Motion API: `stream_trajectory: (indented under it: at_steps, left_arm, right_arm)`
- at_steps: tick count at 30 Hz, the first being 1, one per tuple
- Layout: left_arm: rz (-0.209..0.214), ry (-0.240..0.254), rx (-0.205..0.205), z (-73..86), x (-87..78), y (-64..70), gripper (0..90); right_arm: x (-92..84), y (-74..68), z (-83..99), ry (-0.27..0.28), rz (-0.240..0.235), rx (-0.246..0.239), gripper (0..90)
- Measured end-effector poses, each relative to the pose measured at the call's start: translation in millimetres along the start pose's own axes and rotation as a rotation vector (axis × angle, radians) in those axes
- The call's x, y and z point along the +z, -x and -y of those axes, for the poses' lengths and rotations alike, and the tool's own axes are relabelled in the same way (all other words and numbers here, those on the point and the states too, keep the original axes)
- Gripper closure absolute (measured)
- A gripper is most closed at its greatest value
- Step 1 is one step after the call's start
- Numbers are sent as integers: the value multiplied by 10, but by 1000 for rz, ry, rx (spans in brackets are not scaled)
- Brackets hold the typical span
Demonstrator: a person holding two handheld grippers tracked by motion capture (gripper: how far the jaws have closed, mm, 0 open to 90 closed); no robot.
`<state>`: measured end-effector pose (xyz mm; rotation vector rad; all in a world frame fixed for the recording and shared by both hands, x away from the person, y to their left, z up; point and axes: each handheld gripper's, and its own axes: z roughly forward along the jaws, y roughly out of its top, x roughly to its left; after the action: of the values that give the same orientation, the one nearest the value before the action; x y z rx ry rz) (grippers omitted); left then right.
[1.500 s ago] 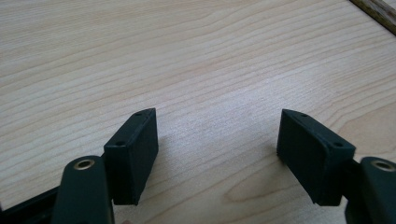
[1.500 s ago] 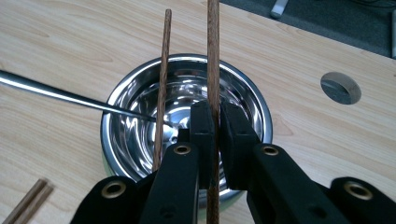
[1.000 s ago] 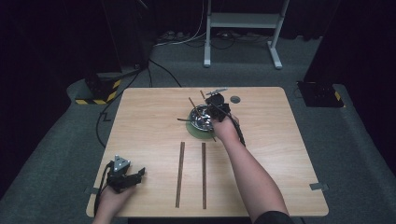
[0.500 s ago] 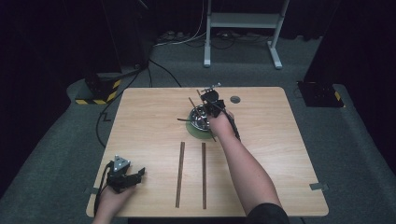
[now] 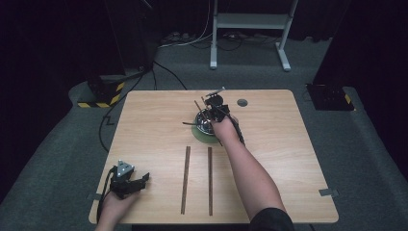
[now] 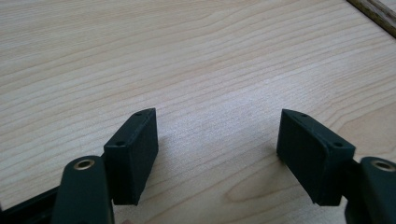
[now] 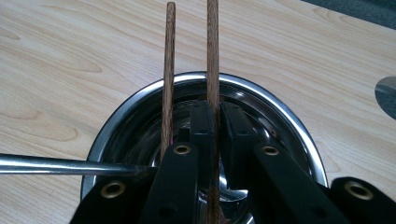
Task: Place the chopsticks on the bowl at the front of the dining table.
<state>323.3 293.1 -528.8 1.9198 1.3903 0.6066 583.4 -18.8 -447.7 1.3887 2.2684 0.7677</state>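
The wooden table (image 5: 144, 125) carries the steel bowl (image 7: 280, 119), centre frame in the high view. The right gripper (image 7: 215, 116) is clenched on one chopstick (image 7: 213, 56) over that bowl; a second chopstick (image 7: 168, 70) leans just beside it. Lifting could drag the neighbour or tip the bowl. The left gripper (image 6: 217, 140) stands released, lower left.

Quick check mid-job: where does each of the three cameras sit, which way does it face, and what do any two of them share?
High view: above the person's side, facing forward and down at the table; both forearms show.
Left gripper view: on the left gripper, facing bare tabletop past open jaws.
Right gripper view: on the right gripper, facing down into the metal bowl, jaws shut on a chopstick.
Shared: high and right gripper views both show the bowl.
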Motion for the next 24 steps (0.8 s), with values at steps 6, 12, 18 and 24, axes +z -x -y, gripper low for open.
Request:
stream_trajectory:
  at_steps: [6, 12, 18, 24]
  left_arm:
    - [1, 0, 1, -1, -1, -3, 294]
    - [0, 0, 1, -1, -1, -2, 294]
    - [1, 0, 1, -1, -1, -3, 293]
    - [2, 2, 1, 0, 1, -3, 294]
  right_arm:
    - [44, -5, 10, -8, 1, 2, 841]
    - [49, -15, 5, -5, -5, 7, 841]
    - [72, -26, 8, -10, -13, 10, 839]
    - [83, -34, 8, -13, -24, 23, 837]
